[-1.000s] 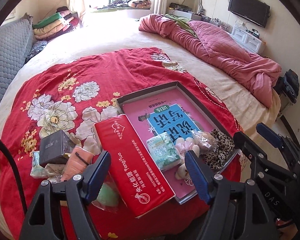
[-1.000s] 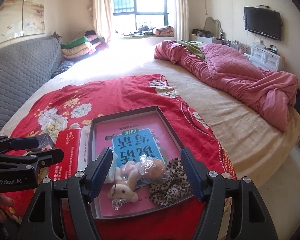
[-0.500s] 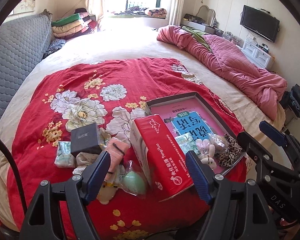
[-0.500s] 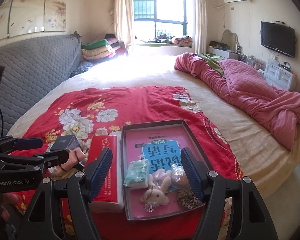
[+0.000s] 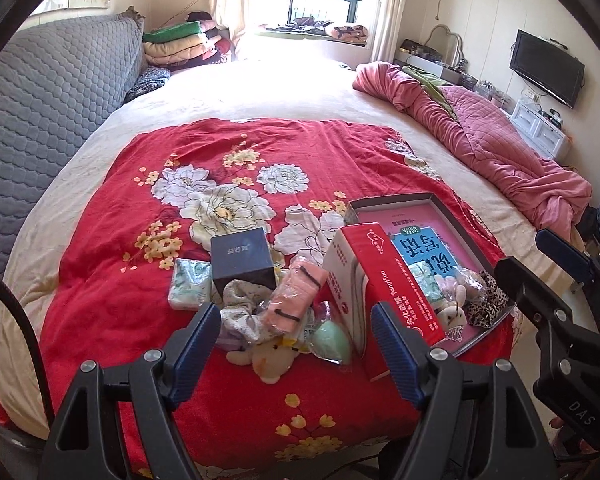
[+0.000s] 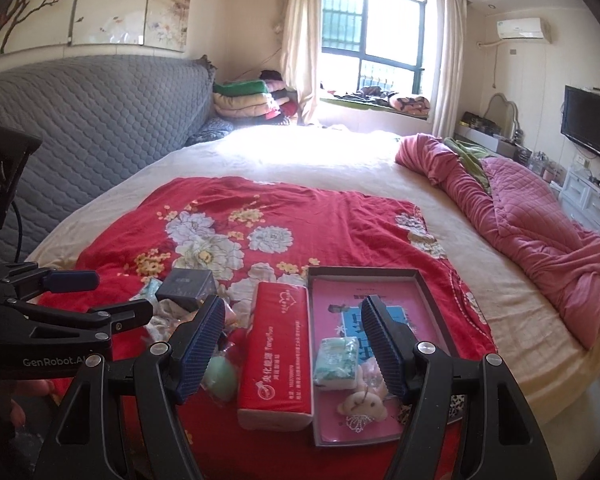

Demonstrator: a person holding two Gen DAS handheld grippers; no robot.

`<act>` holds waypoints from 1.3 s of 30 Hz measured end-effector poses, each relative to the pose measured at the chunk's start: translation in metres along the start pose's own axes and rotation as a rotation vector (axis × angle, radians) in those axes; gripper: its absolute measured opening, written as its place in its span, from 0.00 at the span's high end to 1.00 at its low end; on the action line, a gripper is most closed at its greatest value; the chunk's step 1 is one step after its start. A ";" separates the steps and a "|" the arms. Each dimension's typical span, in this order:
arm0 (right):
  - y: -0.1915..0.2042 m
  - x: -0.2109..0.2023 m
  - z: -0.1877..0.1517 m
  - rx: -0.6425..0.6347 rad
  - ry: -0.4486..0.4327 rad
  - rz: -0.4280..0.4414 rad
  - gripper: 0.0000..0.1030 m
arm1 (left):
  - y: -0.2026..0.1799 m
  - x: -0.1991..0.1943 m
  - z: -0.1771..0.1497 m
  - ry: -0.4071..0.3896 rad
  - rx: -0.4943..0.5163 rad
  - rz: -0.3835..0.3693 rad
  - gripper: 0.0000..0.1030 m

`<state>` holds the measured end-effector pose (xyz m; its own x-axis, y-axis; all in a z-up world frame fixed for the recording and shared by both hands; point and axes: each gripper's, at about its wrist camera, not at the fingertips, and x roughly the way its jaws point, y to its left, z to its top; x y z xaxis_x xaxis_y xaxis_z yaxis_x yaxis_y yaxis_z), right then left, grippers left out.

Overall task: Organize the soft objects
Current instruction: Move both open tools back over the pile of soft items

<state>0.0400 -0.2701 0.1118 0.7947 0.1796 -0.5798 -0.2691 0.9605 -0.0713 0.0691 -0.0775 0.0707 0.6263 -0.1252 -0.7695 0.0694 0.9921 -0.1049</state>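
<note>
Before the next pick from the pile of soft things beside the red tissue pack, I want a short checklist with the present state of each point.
1. Left gripper open and holding nothing: ok.
2. Right gripper open and holding nothing: ok.
3. Shallow grey tray with the pink book has free room at its far end: ok.
4. Long red tissue pack lies outside the tray, along its left wall: ok.
5. Pink rolled cloth in clear wrap is free on top of the pile: ok.
6. Mint-green egg-shaped sponge in a clear bag free to lift: cannot tell, it sits tight against the tissue pack and the cream plush toy.
</note>
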 end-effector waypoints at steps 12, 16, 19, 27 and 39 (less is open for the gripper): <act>0.043 -0.005 0.009 -0.096 0.002 0.052 0.30 | 0.063 -0.023 -0.006 -0.023 -0.083 0.068 0.25; 0.056 0.001 0.008 -0.119 0.012 0.076 0.30 | 0.080 -0.024 -0.011 -0.017 -0.113 0.079 0.25; 0.065 0.007 0.005 -0.138 0.031 0.094 0.30 | 0.090 -0.021 -0.015 -0.010 -0.131 0.088 0.25; 0.087 0.030 -0.011 -0.182 0.090 0.118 0.30 | 0.115 -0.001 -0.033 0.031 -0.180 0.104 0.25; 0.104 0.074 -0.039 -0.229 0.189 0.138 0.30 | 0.129 0.036 -0.049 0.094 -0.205 0.101 0.25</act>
<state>0.0498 -0.1650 0.0302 0.6328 0.2411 -0.7358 -0.4995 0.8532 -0.1500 0.0628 0.0450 -0.0010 0.5461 -0.0356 -0.8370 -0.1546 0.9777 -0.1424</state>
